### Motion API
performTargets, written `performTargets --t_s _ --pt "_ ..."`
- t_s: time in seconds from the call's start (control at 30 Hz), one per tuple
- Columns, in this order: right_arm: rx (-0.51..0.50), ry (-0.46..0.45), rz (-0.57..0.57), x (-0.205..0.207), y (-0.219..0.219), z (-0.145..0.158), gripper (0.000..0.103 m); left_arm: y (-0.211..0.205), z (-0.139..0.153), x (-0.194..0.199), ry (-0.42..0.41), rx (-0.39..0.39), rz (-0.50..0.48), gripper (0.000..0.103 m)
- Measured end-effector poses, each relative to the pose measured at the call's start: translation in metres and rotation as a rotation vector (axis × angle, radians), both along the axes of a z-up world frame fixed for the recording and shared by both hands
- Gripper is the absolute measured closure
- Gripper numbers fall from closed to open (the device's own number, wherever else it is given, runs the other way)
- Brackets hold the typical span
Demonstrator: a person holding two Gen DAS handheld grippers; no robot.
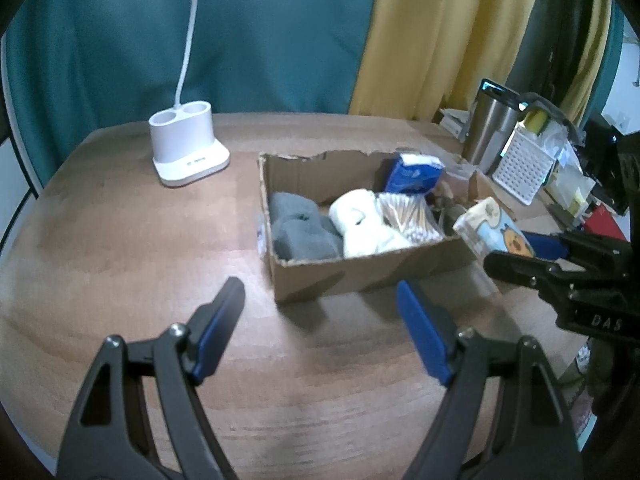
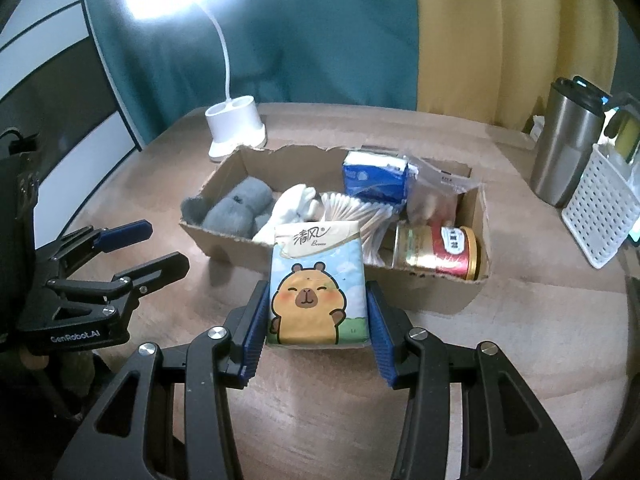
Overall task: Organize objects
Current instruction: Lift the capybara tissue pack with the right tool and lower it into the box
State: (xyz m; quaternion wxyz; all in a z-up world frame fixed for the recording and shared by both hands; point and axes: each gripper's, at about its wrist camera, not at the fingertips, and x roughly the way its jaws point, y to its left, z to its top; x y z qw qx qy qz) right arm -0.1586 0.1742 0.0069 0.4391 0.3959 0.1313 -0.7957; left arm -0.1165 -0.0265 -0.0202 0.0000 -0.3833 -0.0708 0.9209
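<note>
Left wrist view. The left gripper [image 1: 320,320] stands wide open and empty above the bare wooden table [image 1: 140,240], its blue pads well apart and short of the cardboard box [image 1: 360,276]. The box holds grey socks [image 1: 298,232], a white rolled cloth [image 1: 366,220], a bundle of cotton swabs [image 1: 408,216] and a blue tissue pack [image 1: 414,174]. At the right edge the right gripper [image 1: 516,250] carries the cartoon tissue pack [image 1: 494,228] just beside the box's near right corner. A white lamp base [image 1: 188,148] stands well apart at the rear left.

Right wrist view. The right gripper [image 2: 318,324] is closed on the tissue pack [image 2: 310,292], one blue pad pressing each long side, the printed face upward. The pack hangs in front of the box's near wall [image 2: 424,280], clear of the table. Inside, beyond the swabs [image 2: 360,212] and blue pack [image 2: 374,178], a red-labelled can [image 2: 440,252] lies on its side at the right end. The left gripper [image 2: 148,246] waits open at the left.

Step in hand, as judged: carrying the pack to the box. Done well, the pack clears the torn near rim before it descends, aims for a free spot and is released only once it rests on something. The idle left gripper could steady the light box.
</note>
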Motion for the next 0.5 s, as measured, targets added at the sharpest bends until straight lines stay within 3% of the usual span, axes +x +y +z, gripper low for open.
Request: performTargets --t_s 0.5 --pt "0.012 -0.005 -0.008 -0.025 -0.019 0.001 0.054 -0.018 -0.003 -0.021 0.005 0.004 0.022 0.023"
